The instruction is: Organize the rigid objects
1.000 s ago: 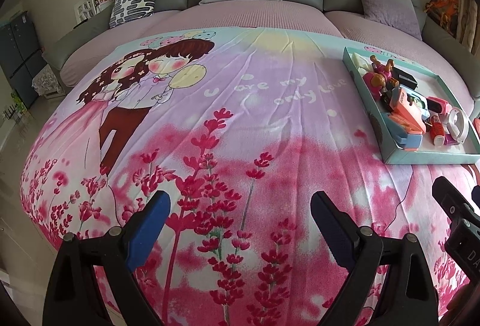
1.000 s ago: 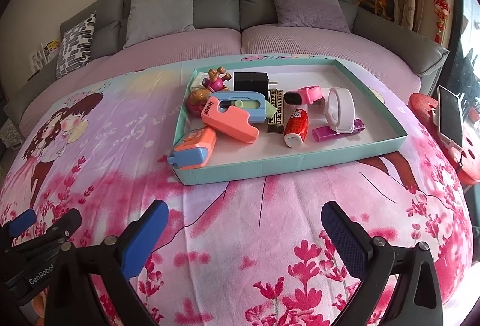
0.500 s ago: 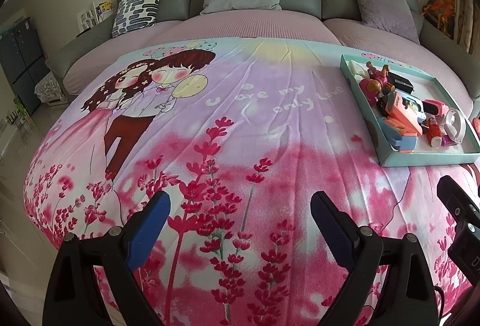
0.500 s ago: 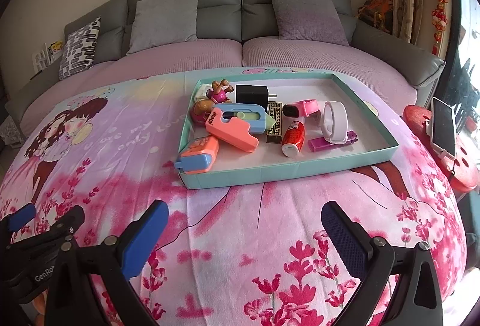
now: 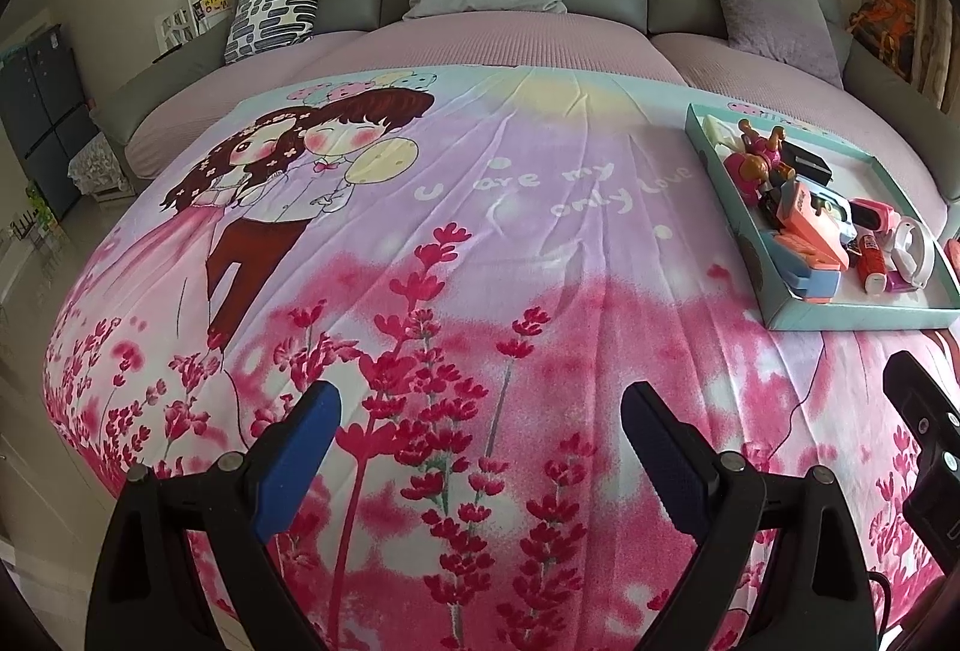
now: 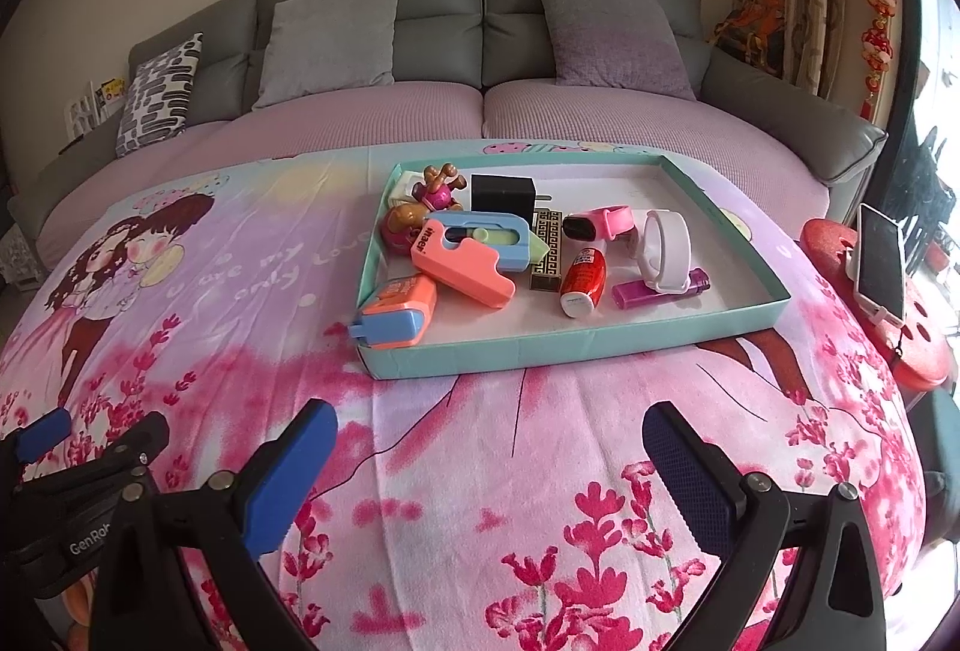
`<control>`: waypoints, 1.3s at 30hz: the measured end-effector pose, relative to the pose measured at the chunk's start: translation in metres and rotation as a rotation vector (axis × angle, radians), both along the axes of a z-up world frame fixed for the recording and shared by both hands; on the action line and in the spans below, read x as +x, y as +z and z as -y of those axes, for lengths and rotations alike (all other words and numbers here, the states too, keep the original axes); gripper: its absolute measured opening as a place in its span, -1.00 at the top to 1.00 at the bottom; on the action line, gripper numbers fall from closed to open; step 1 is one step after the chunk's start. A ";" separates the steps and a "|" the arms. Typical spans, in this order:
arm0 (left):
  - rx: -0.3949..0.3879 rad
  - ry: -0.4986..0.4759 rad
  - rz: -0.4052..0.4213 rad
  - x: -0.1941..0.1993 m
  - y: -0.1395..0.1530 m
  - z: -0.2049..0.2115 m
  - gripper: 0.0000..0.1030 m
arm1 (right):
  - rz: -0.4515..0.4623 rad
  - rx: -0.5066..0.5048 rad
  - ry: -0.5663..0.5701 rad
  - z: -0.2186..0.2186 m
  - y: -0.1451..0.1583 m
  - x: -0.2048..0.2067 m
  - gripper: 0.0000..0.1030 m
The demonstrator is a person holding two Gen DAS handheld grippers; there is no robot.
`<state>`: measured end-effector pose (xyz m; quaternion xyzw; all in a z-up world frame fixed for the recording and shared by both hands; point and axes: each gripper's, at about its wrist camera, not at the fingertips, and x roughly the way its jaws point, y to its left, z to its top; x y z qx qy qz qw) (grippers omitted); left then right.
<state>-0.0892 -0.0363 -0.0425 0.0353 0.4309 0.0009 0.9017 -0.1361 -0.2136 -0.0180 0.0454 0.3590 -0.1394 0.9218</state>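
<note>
Your left gripper (image 5: 480, 447) and right gripper (image 6: 489, 462) hover with jaws spread and empty over the near bedspread (image 6: 480, 471), while the small items sit jumbled in the tray (image 6: 540, 348) farther off, fitting either sorting's start or finish.

Each hand-held gripper (image 6: 489, 462) has black plastic arms with silver screws, blue textured pads (image 6: 291, 474) and white "GenRob" lettering.
</note>
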 end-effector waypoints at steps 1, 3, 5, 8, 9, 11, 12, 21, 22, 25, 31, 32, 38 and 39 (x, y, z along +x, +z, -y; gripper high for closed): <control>-0.002 0.001 -0.001 0.000 0.000 0.000 -0.84 | -0.001 -0.002 0.001 0.000 0.000 0.000 -1.00; -0.005 0.001 0.000 0.000 0.000 -0.001 -0.84 | -0.002 -0.007 0.003 -0.002 0.000 0.001 -1.00; -0.006 0.002 0.001 0.000 0.000 -0.002 -0.84 | -0.003 -0.010 0.005 -0.002 0.000 0.001 -1.00; -0.006 0.003 -0.002 0.001 -0.001 -0.002 -0.84 | -0.002 -0.013 0.007 -0.003 0.000 0.000 -1.00; -0.007 0.003 -0.003 0.001 -0.001 -0.002 -0.84 | -0.001 -0.012 0.006 -0.002 0.000 0.000 -1.00; -0.009 0.004 -0.003 0.001 -0.001 -0.003 -0.84 | -0.003 -0.008 0.003 -0.002 0.000 0.000 -1.00; -0.009 0.004 -0.003 0.001 -0.001 -0.003 -0.84 | -0.003 -0.005 0.001 -0.001 0.000 0.000 -1.00; -0.007 0.003 -0.003 0.001 -0.001 -0.002 -0.84 | -0.002 -0.007 0.002 -0.001 0.000 0.000 -1.00; -0.007 0.002 -0.004 0.001 -0.001 -0.002 -0.84 | -0.002 -0.008 0.003 -0.001 0.000 0.000 -1.00; -0.008 0.007 -0.006 0.001 -0.001 -0.002 -0.84 | -0.002 -0.009 0.003 -0.001 0.000 0.000 -1.00; -0.005 0.017 -0.010 0.002 -0.002 -0.003 -0.84 | -0.003 -0.008 0.003 -0.001 0.000 0.000 -1.00; -0.004 0.018 -0.009 0.002 -0.002 -0.003 -0.84 | -0.003 -0.008 0.003 -0.001 0.000 0.000 -1.00; 0.013 0.031 -0.017 0.003 -0.004 -0.003 -0.84 | -0.004 -0.008 0.004 -0.001 0.000 0.000 -1.00; 0.015 0.032 -0.018 0.003 -0.004 -0.003 -0.84 | -0.003 -0.009 0.004 -0.001 0.000 0.000 -1.00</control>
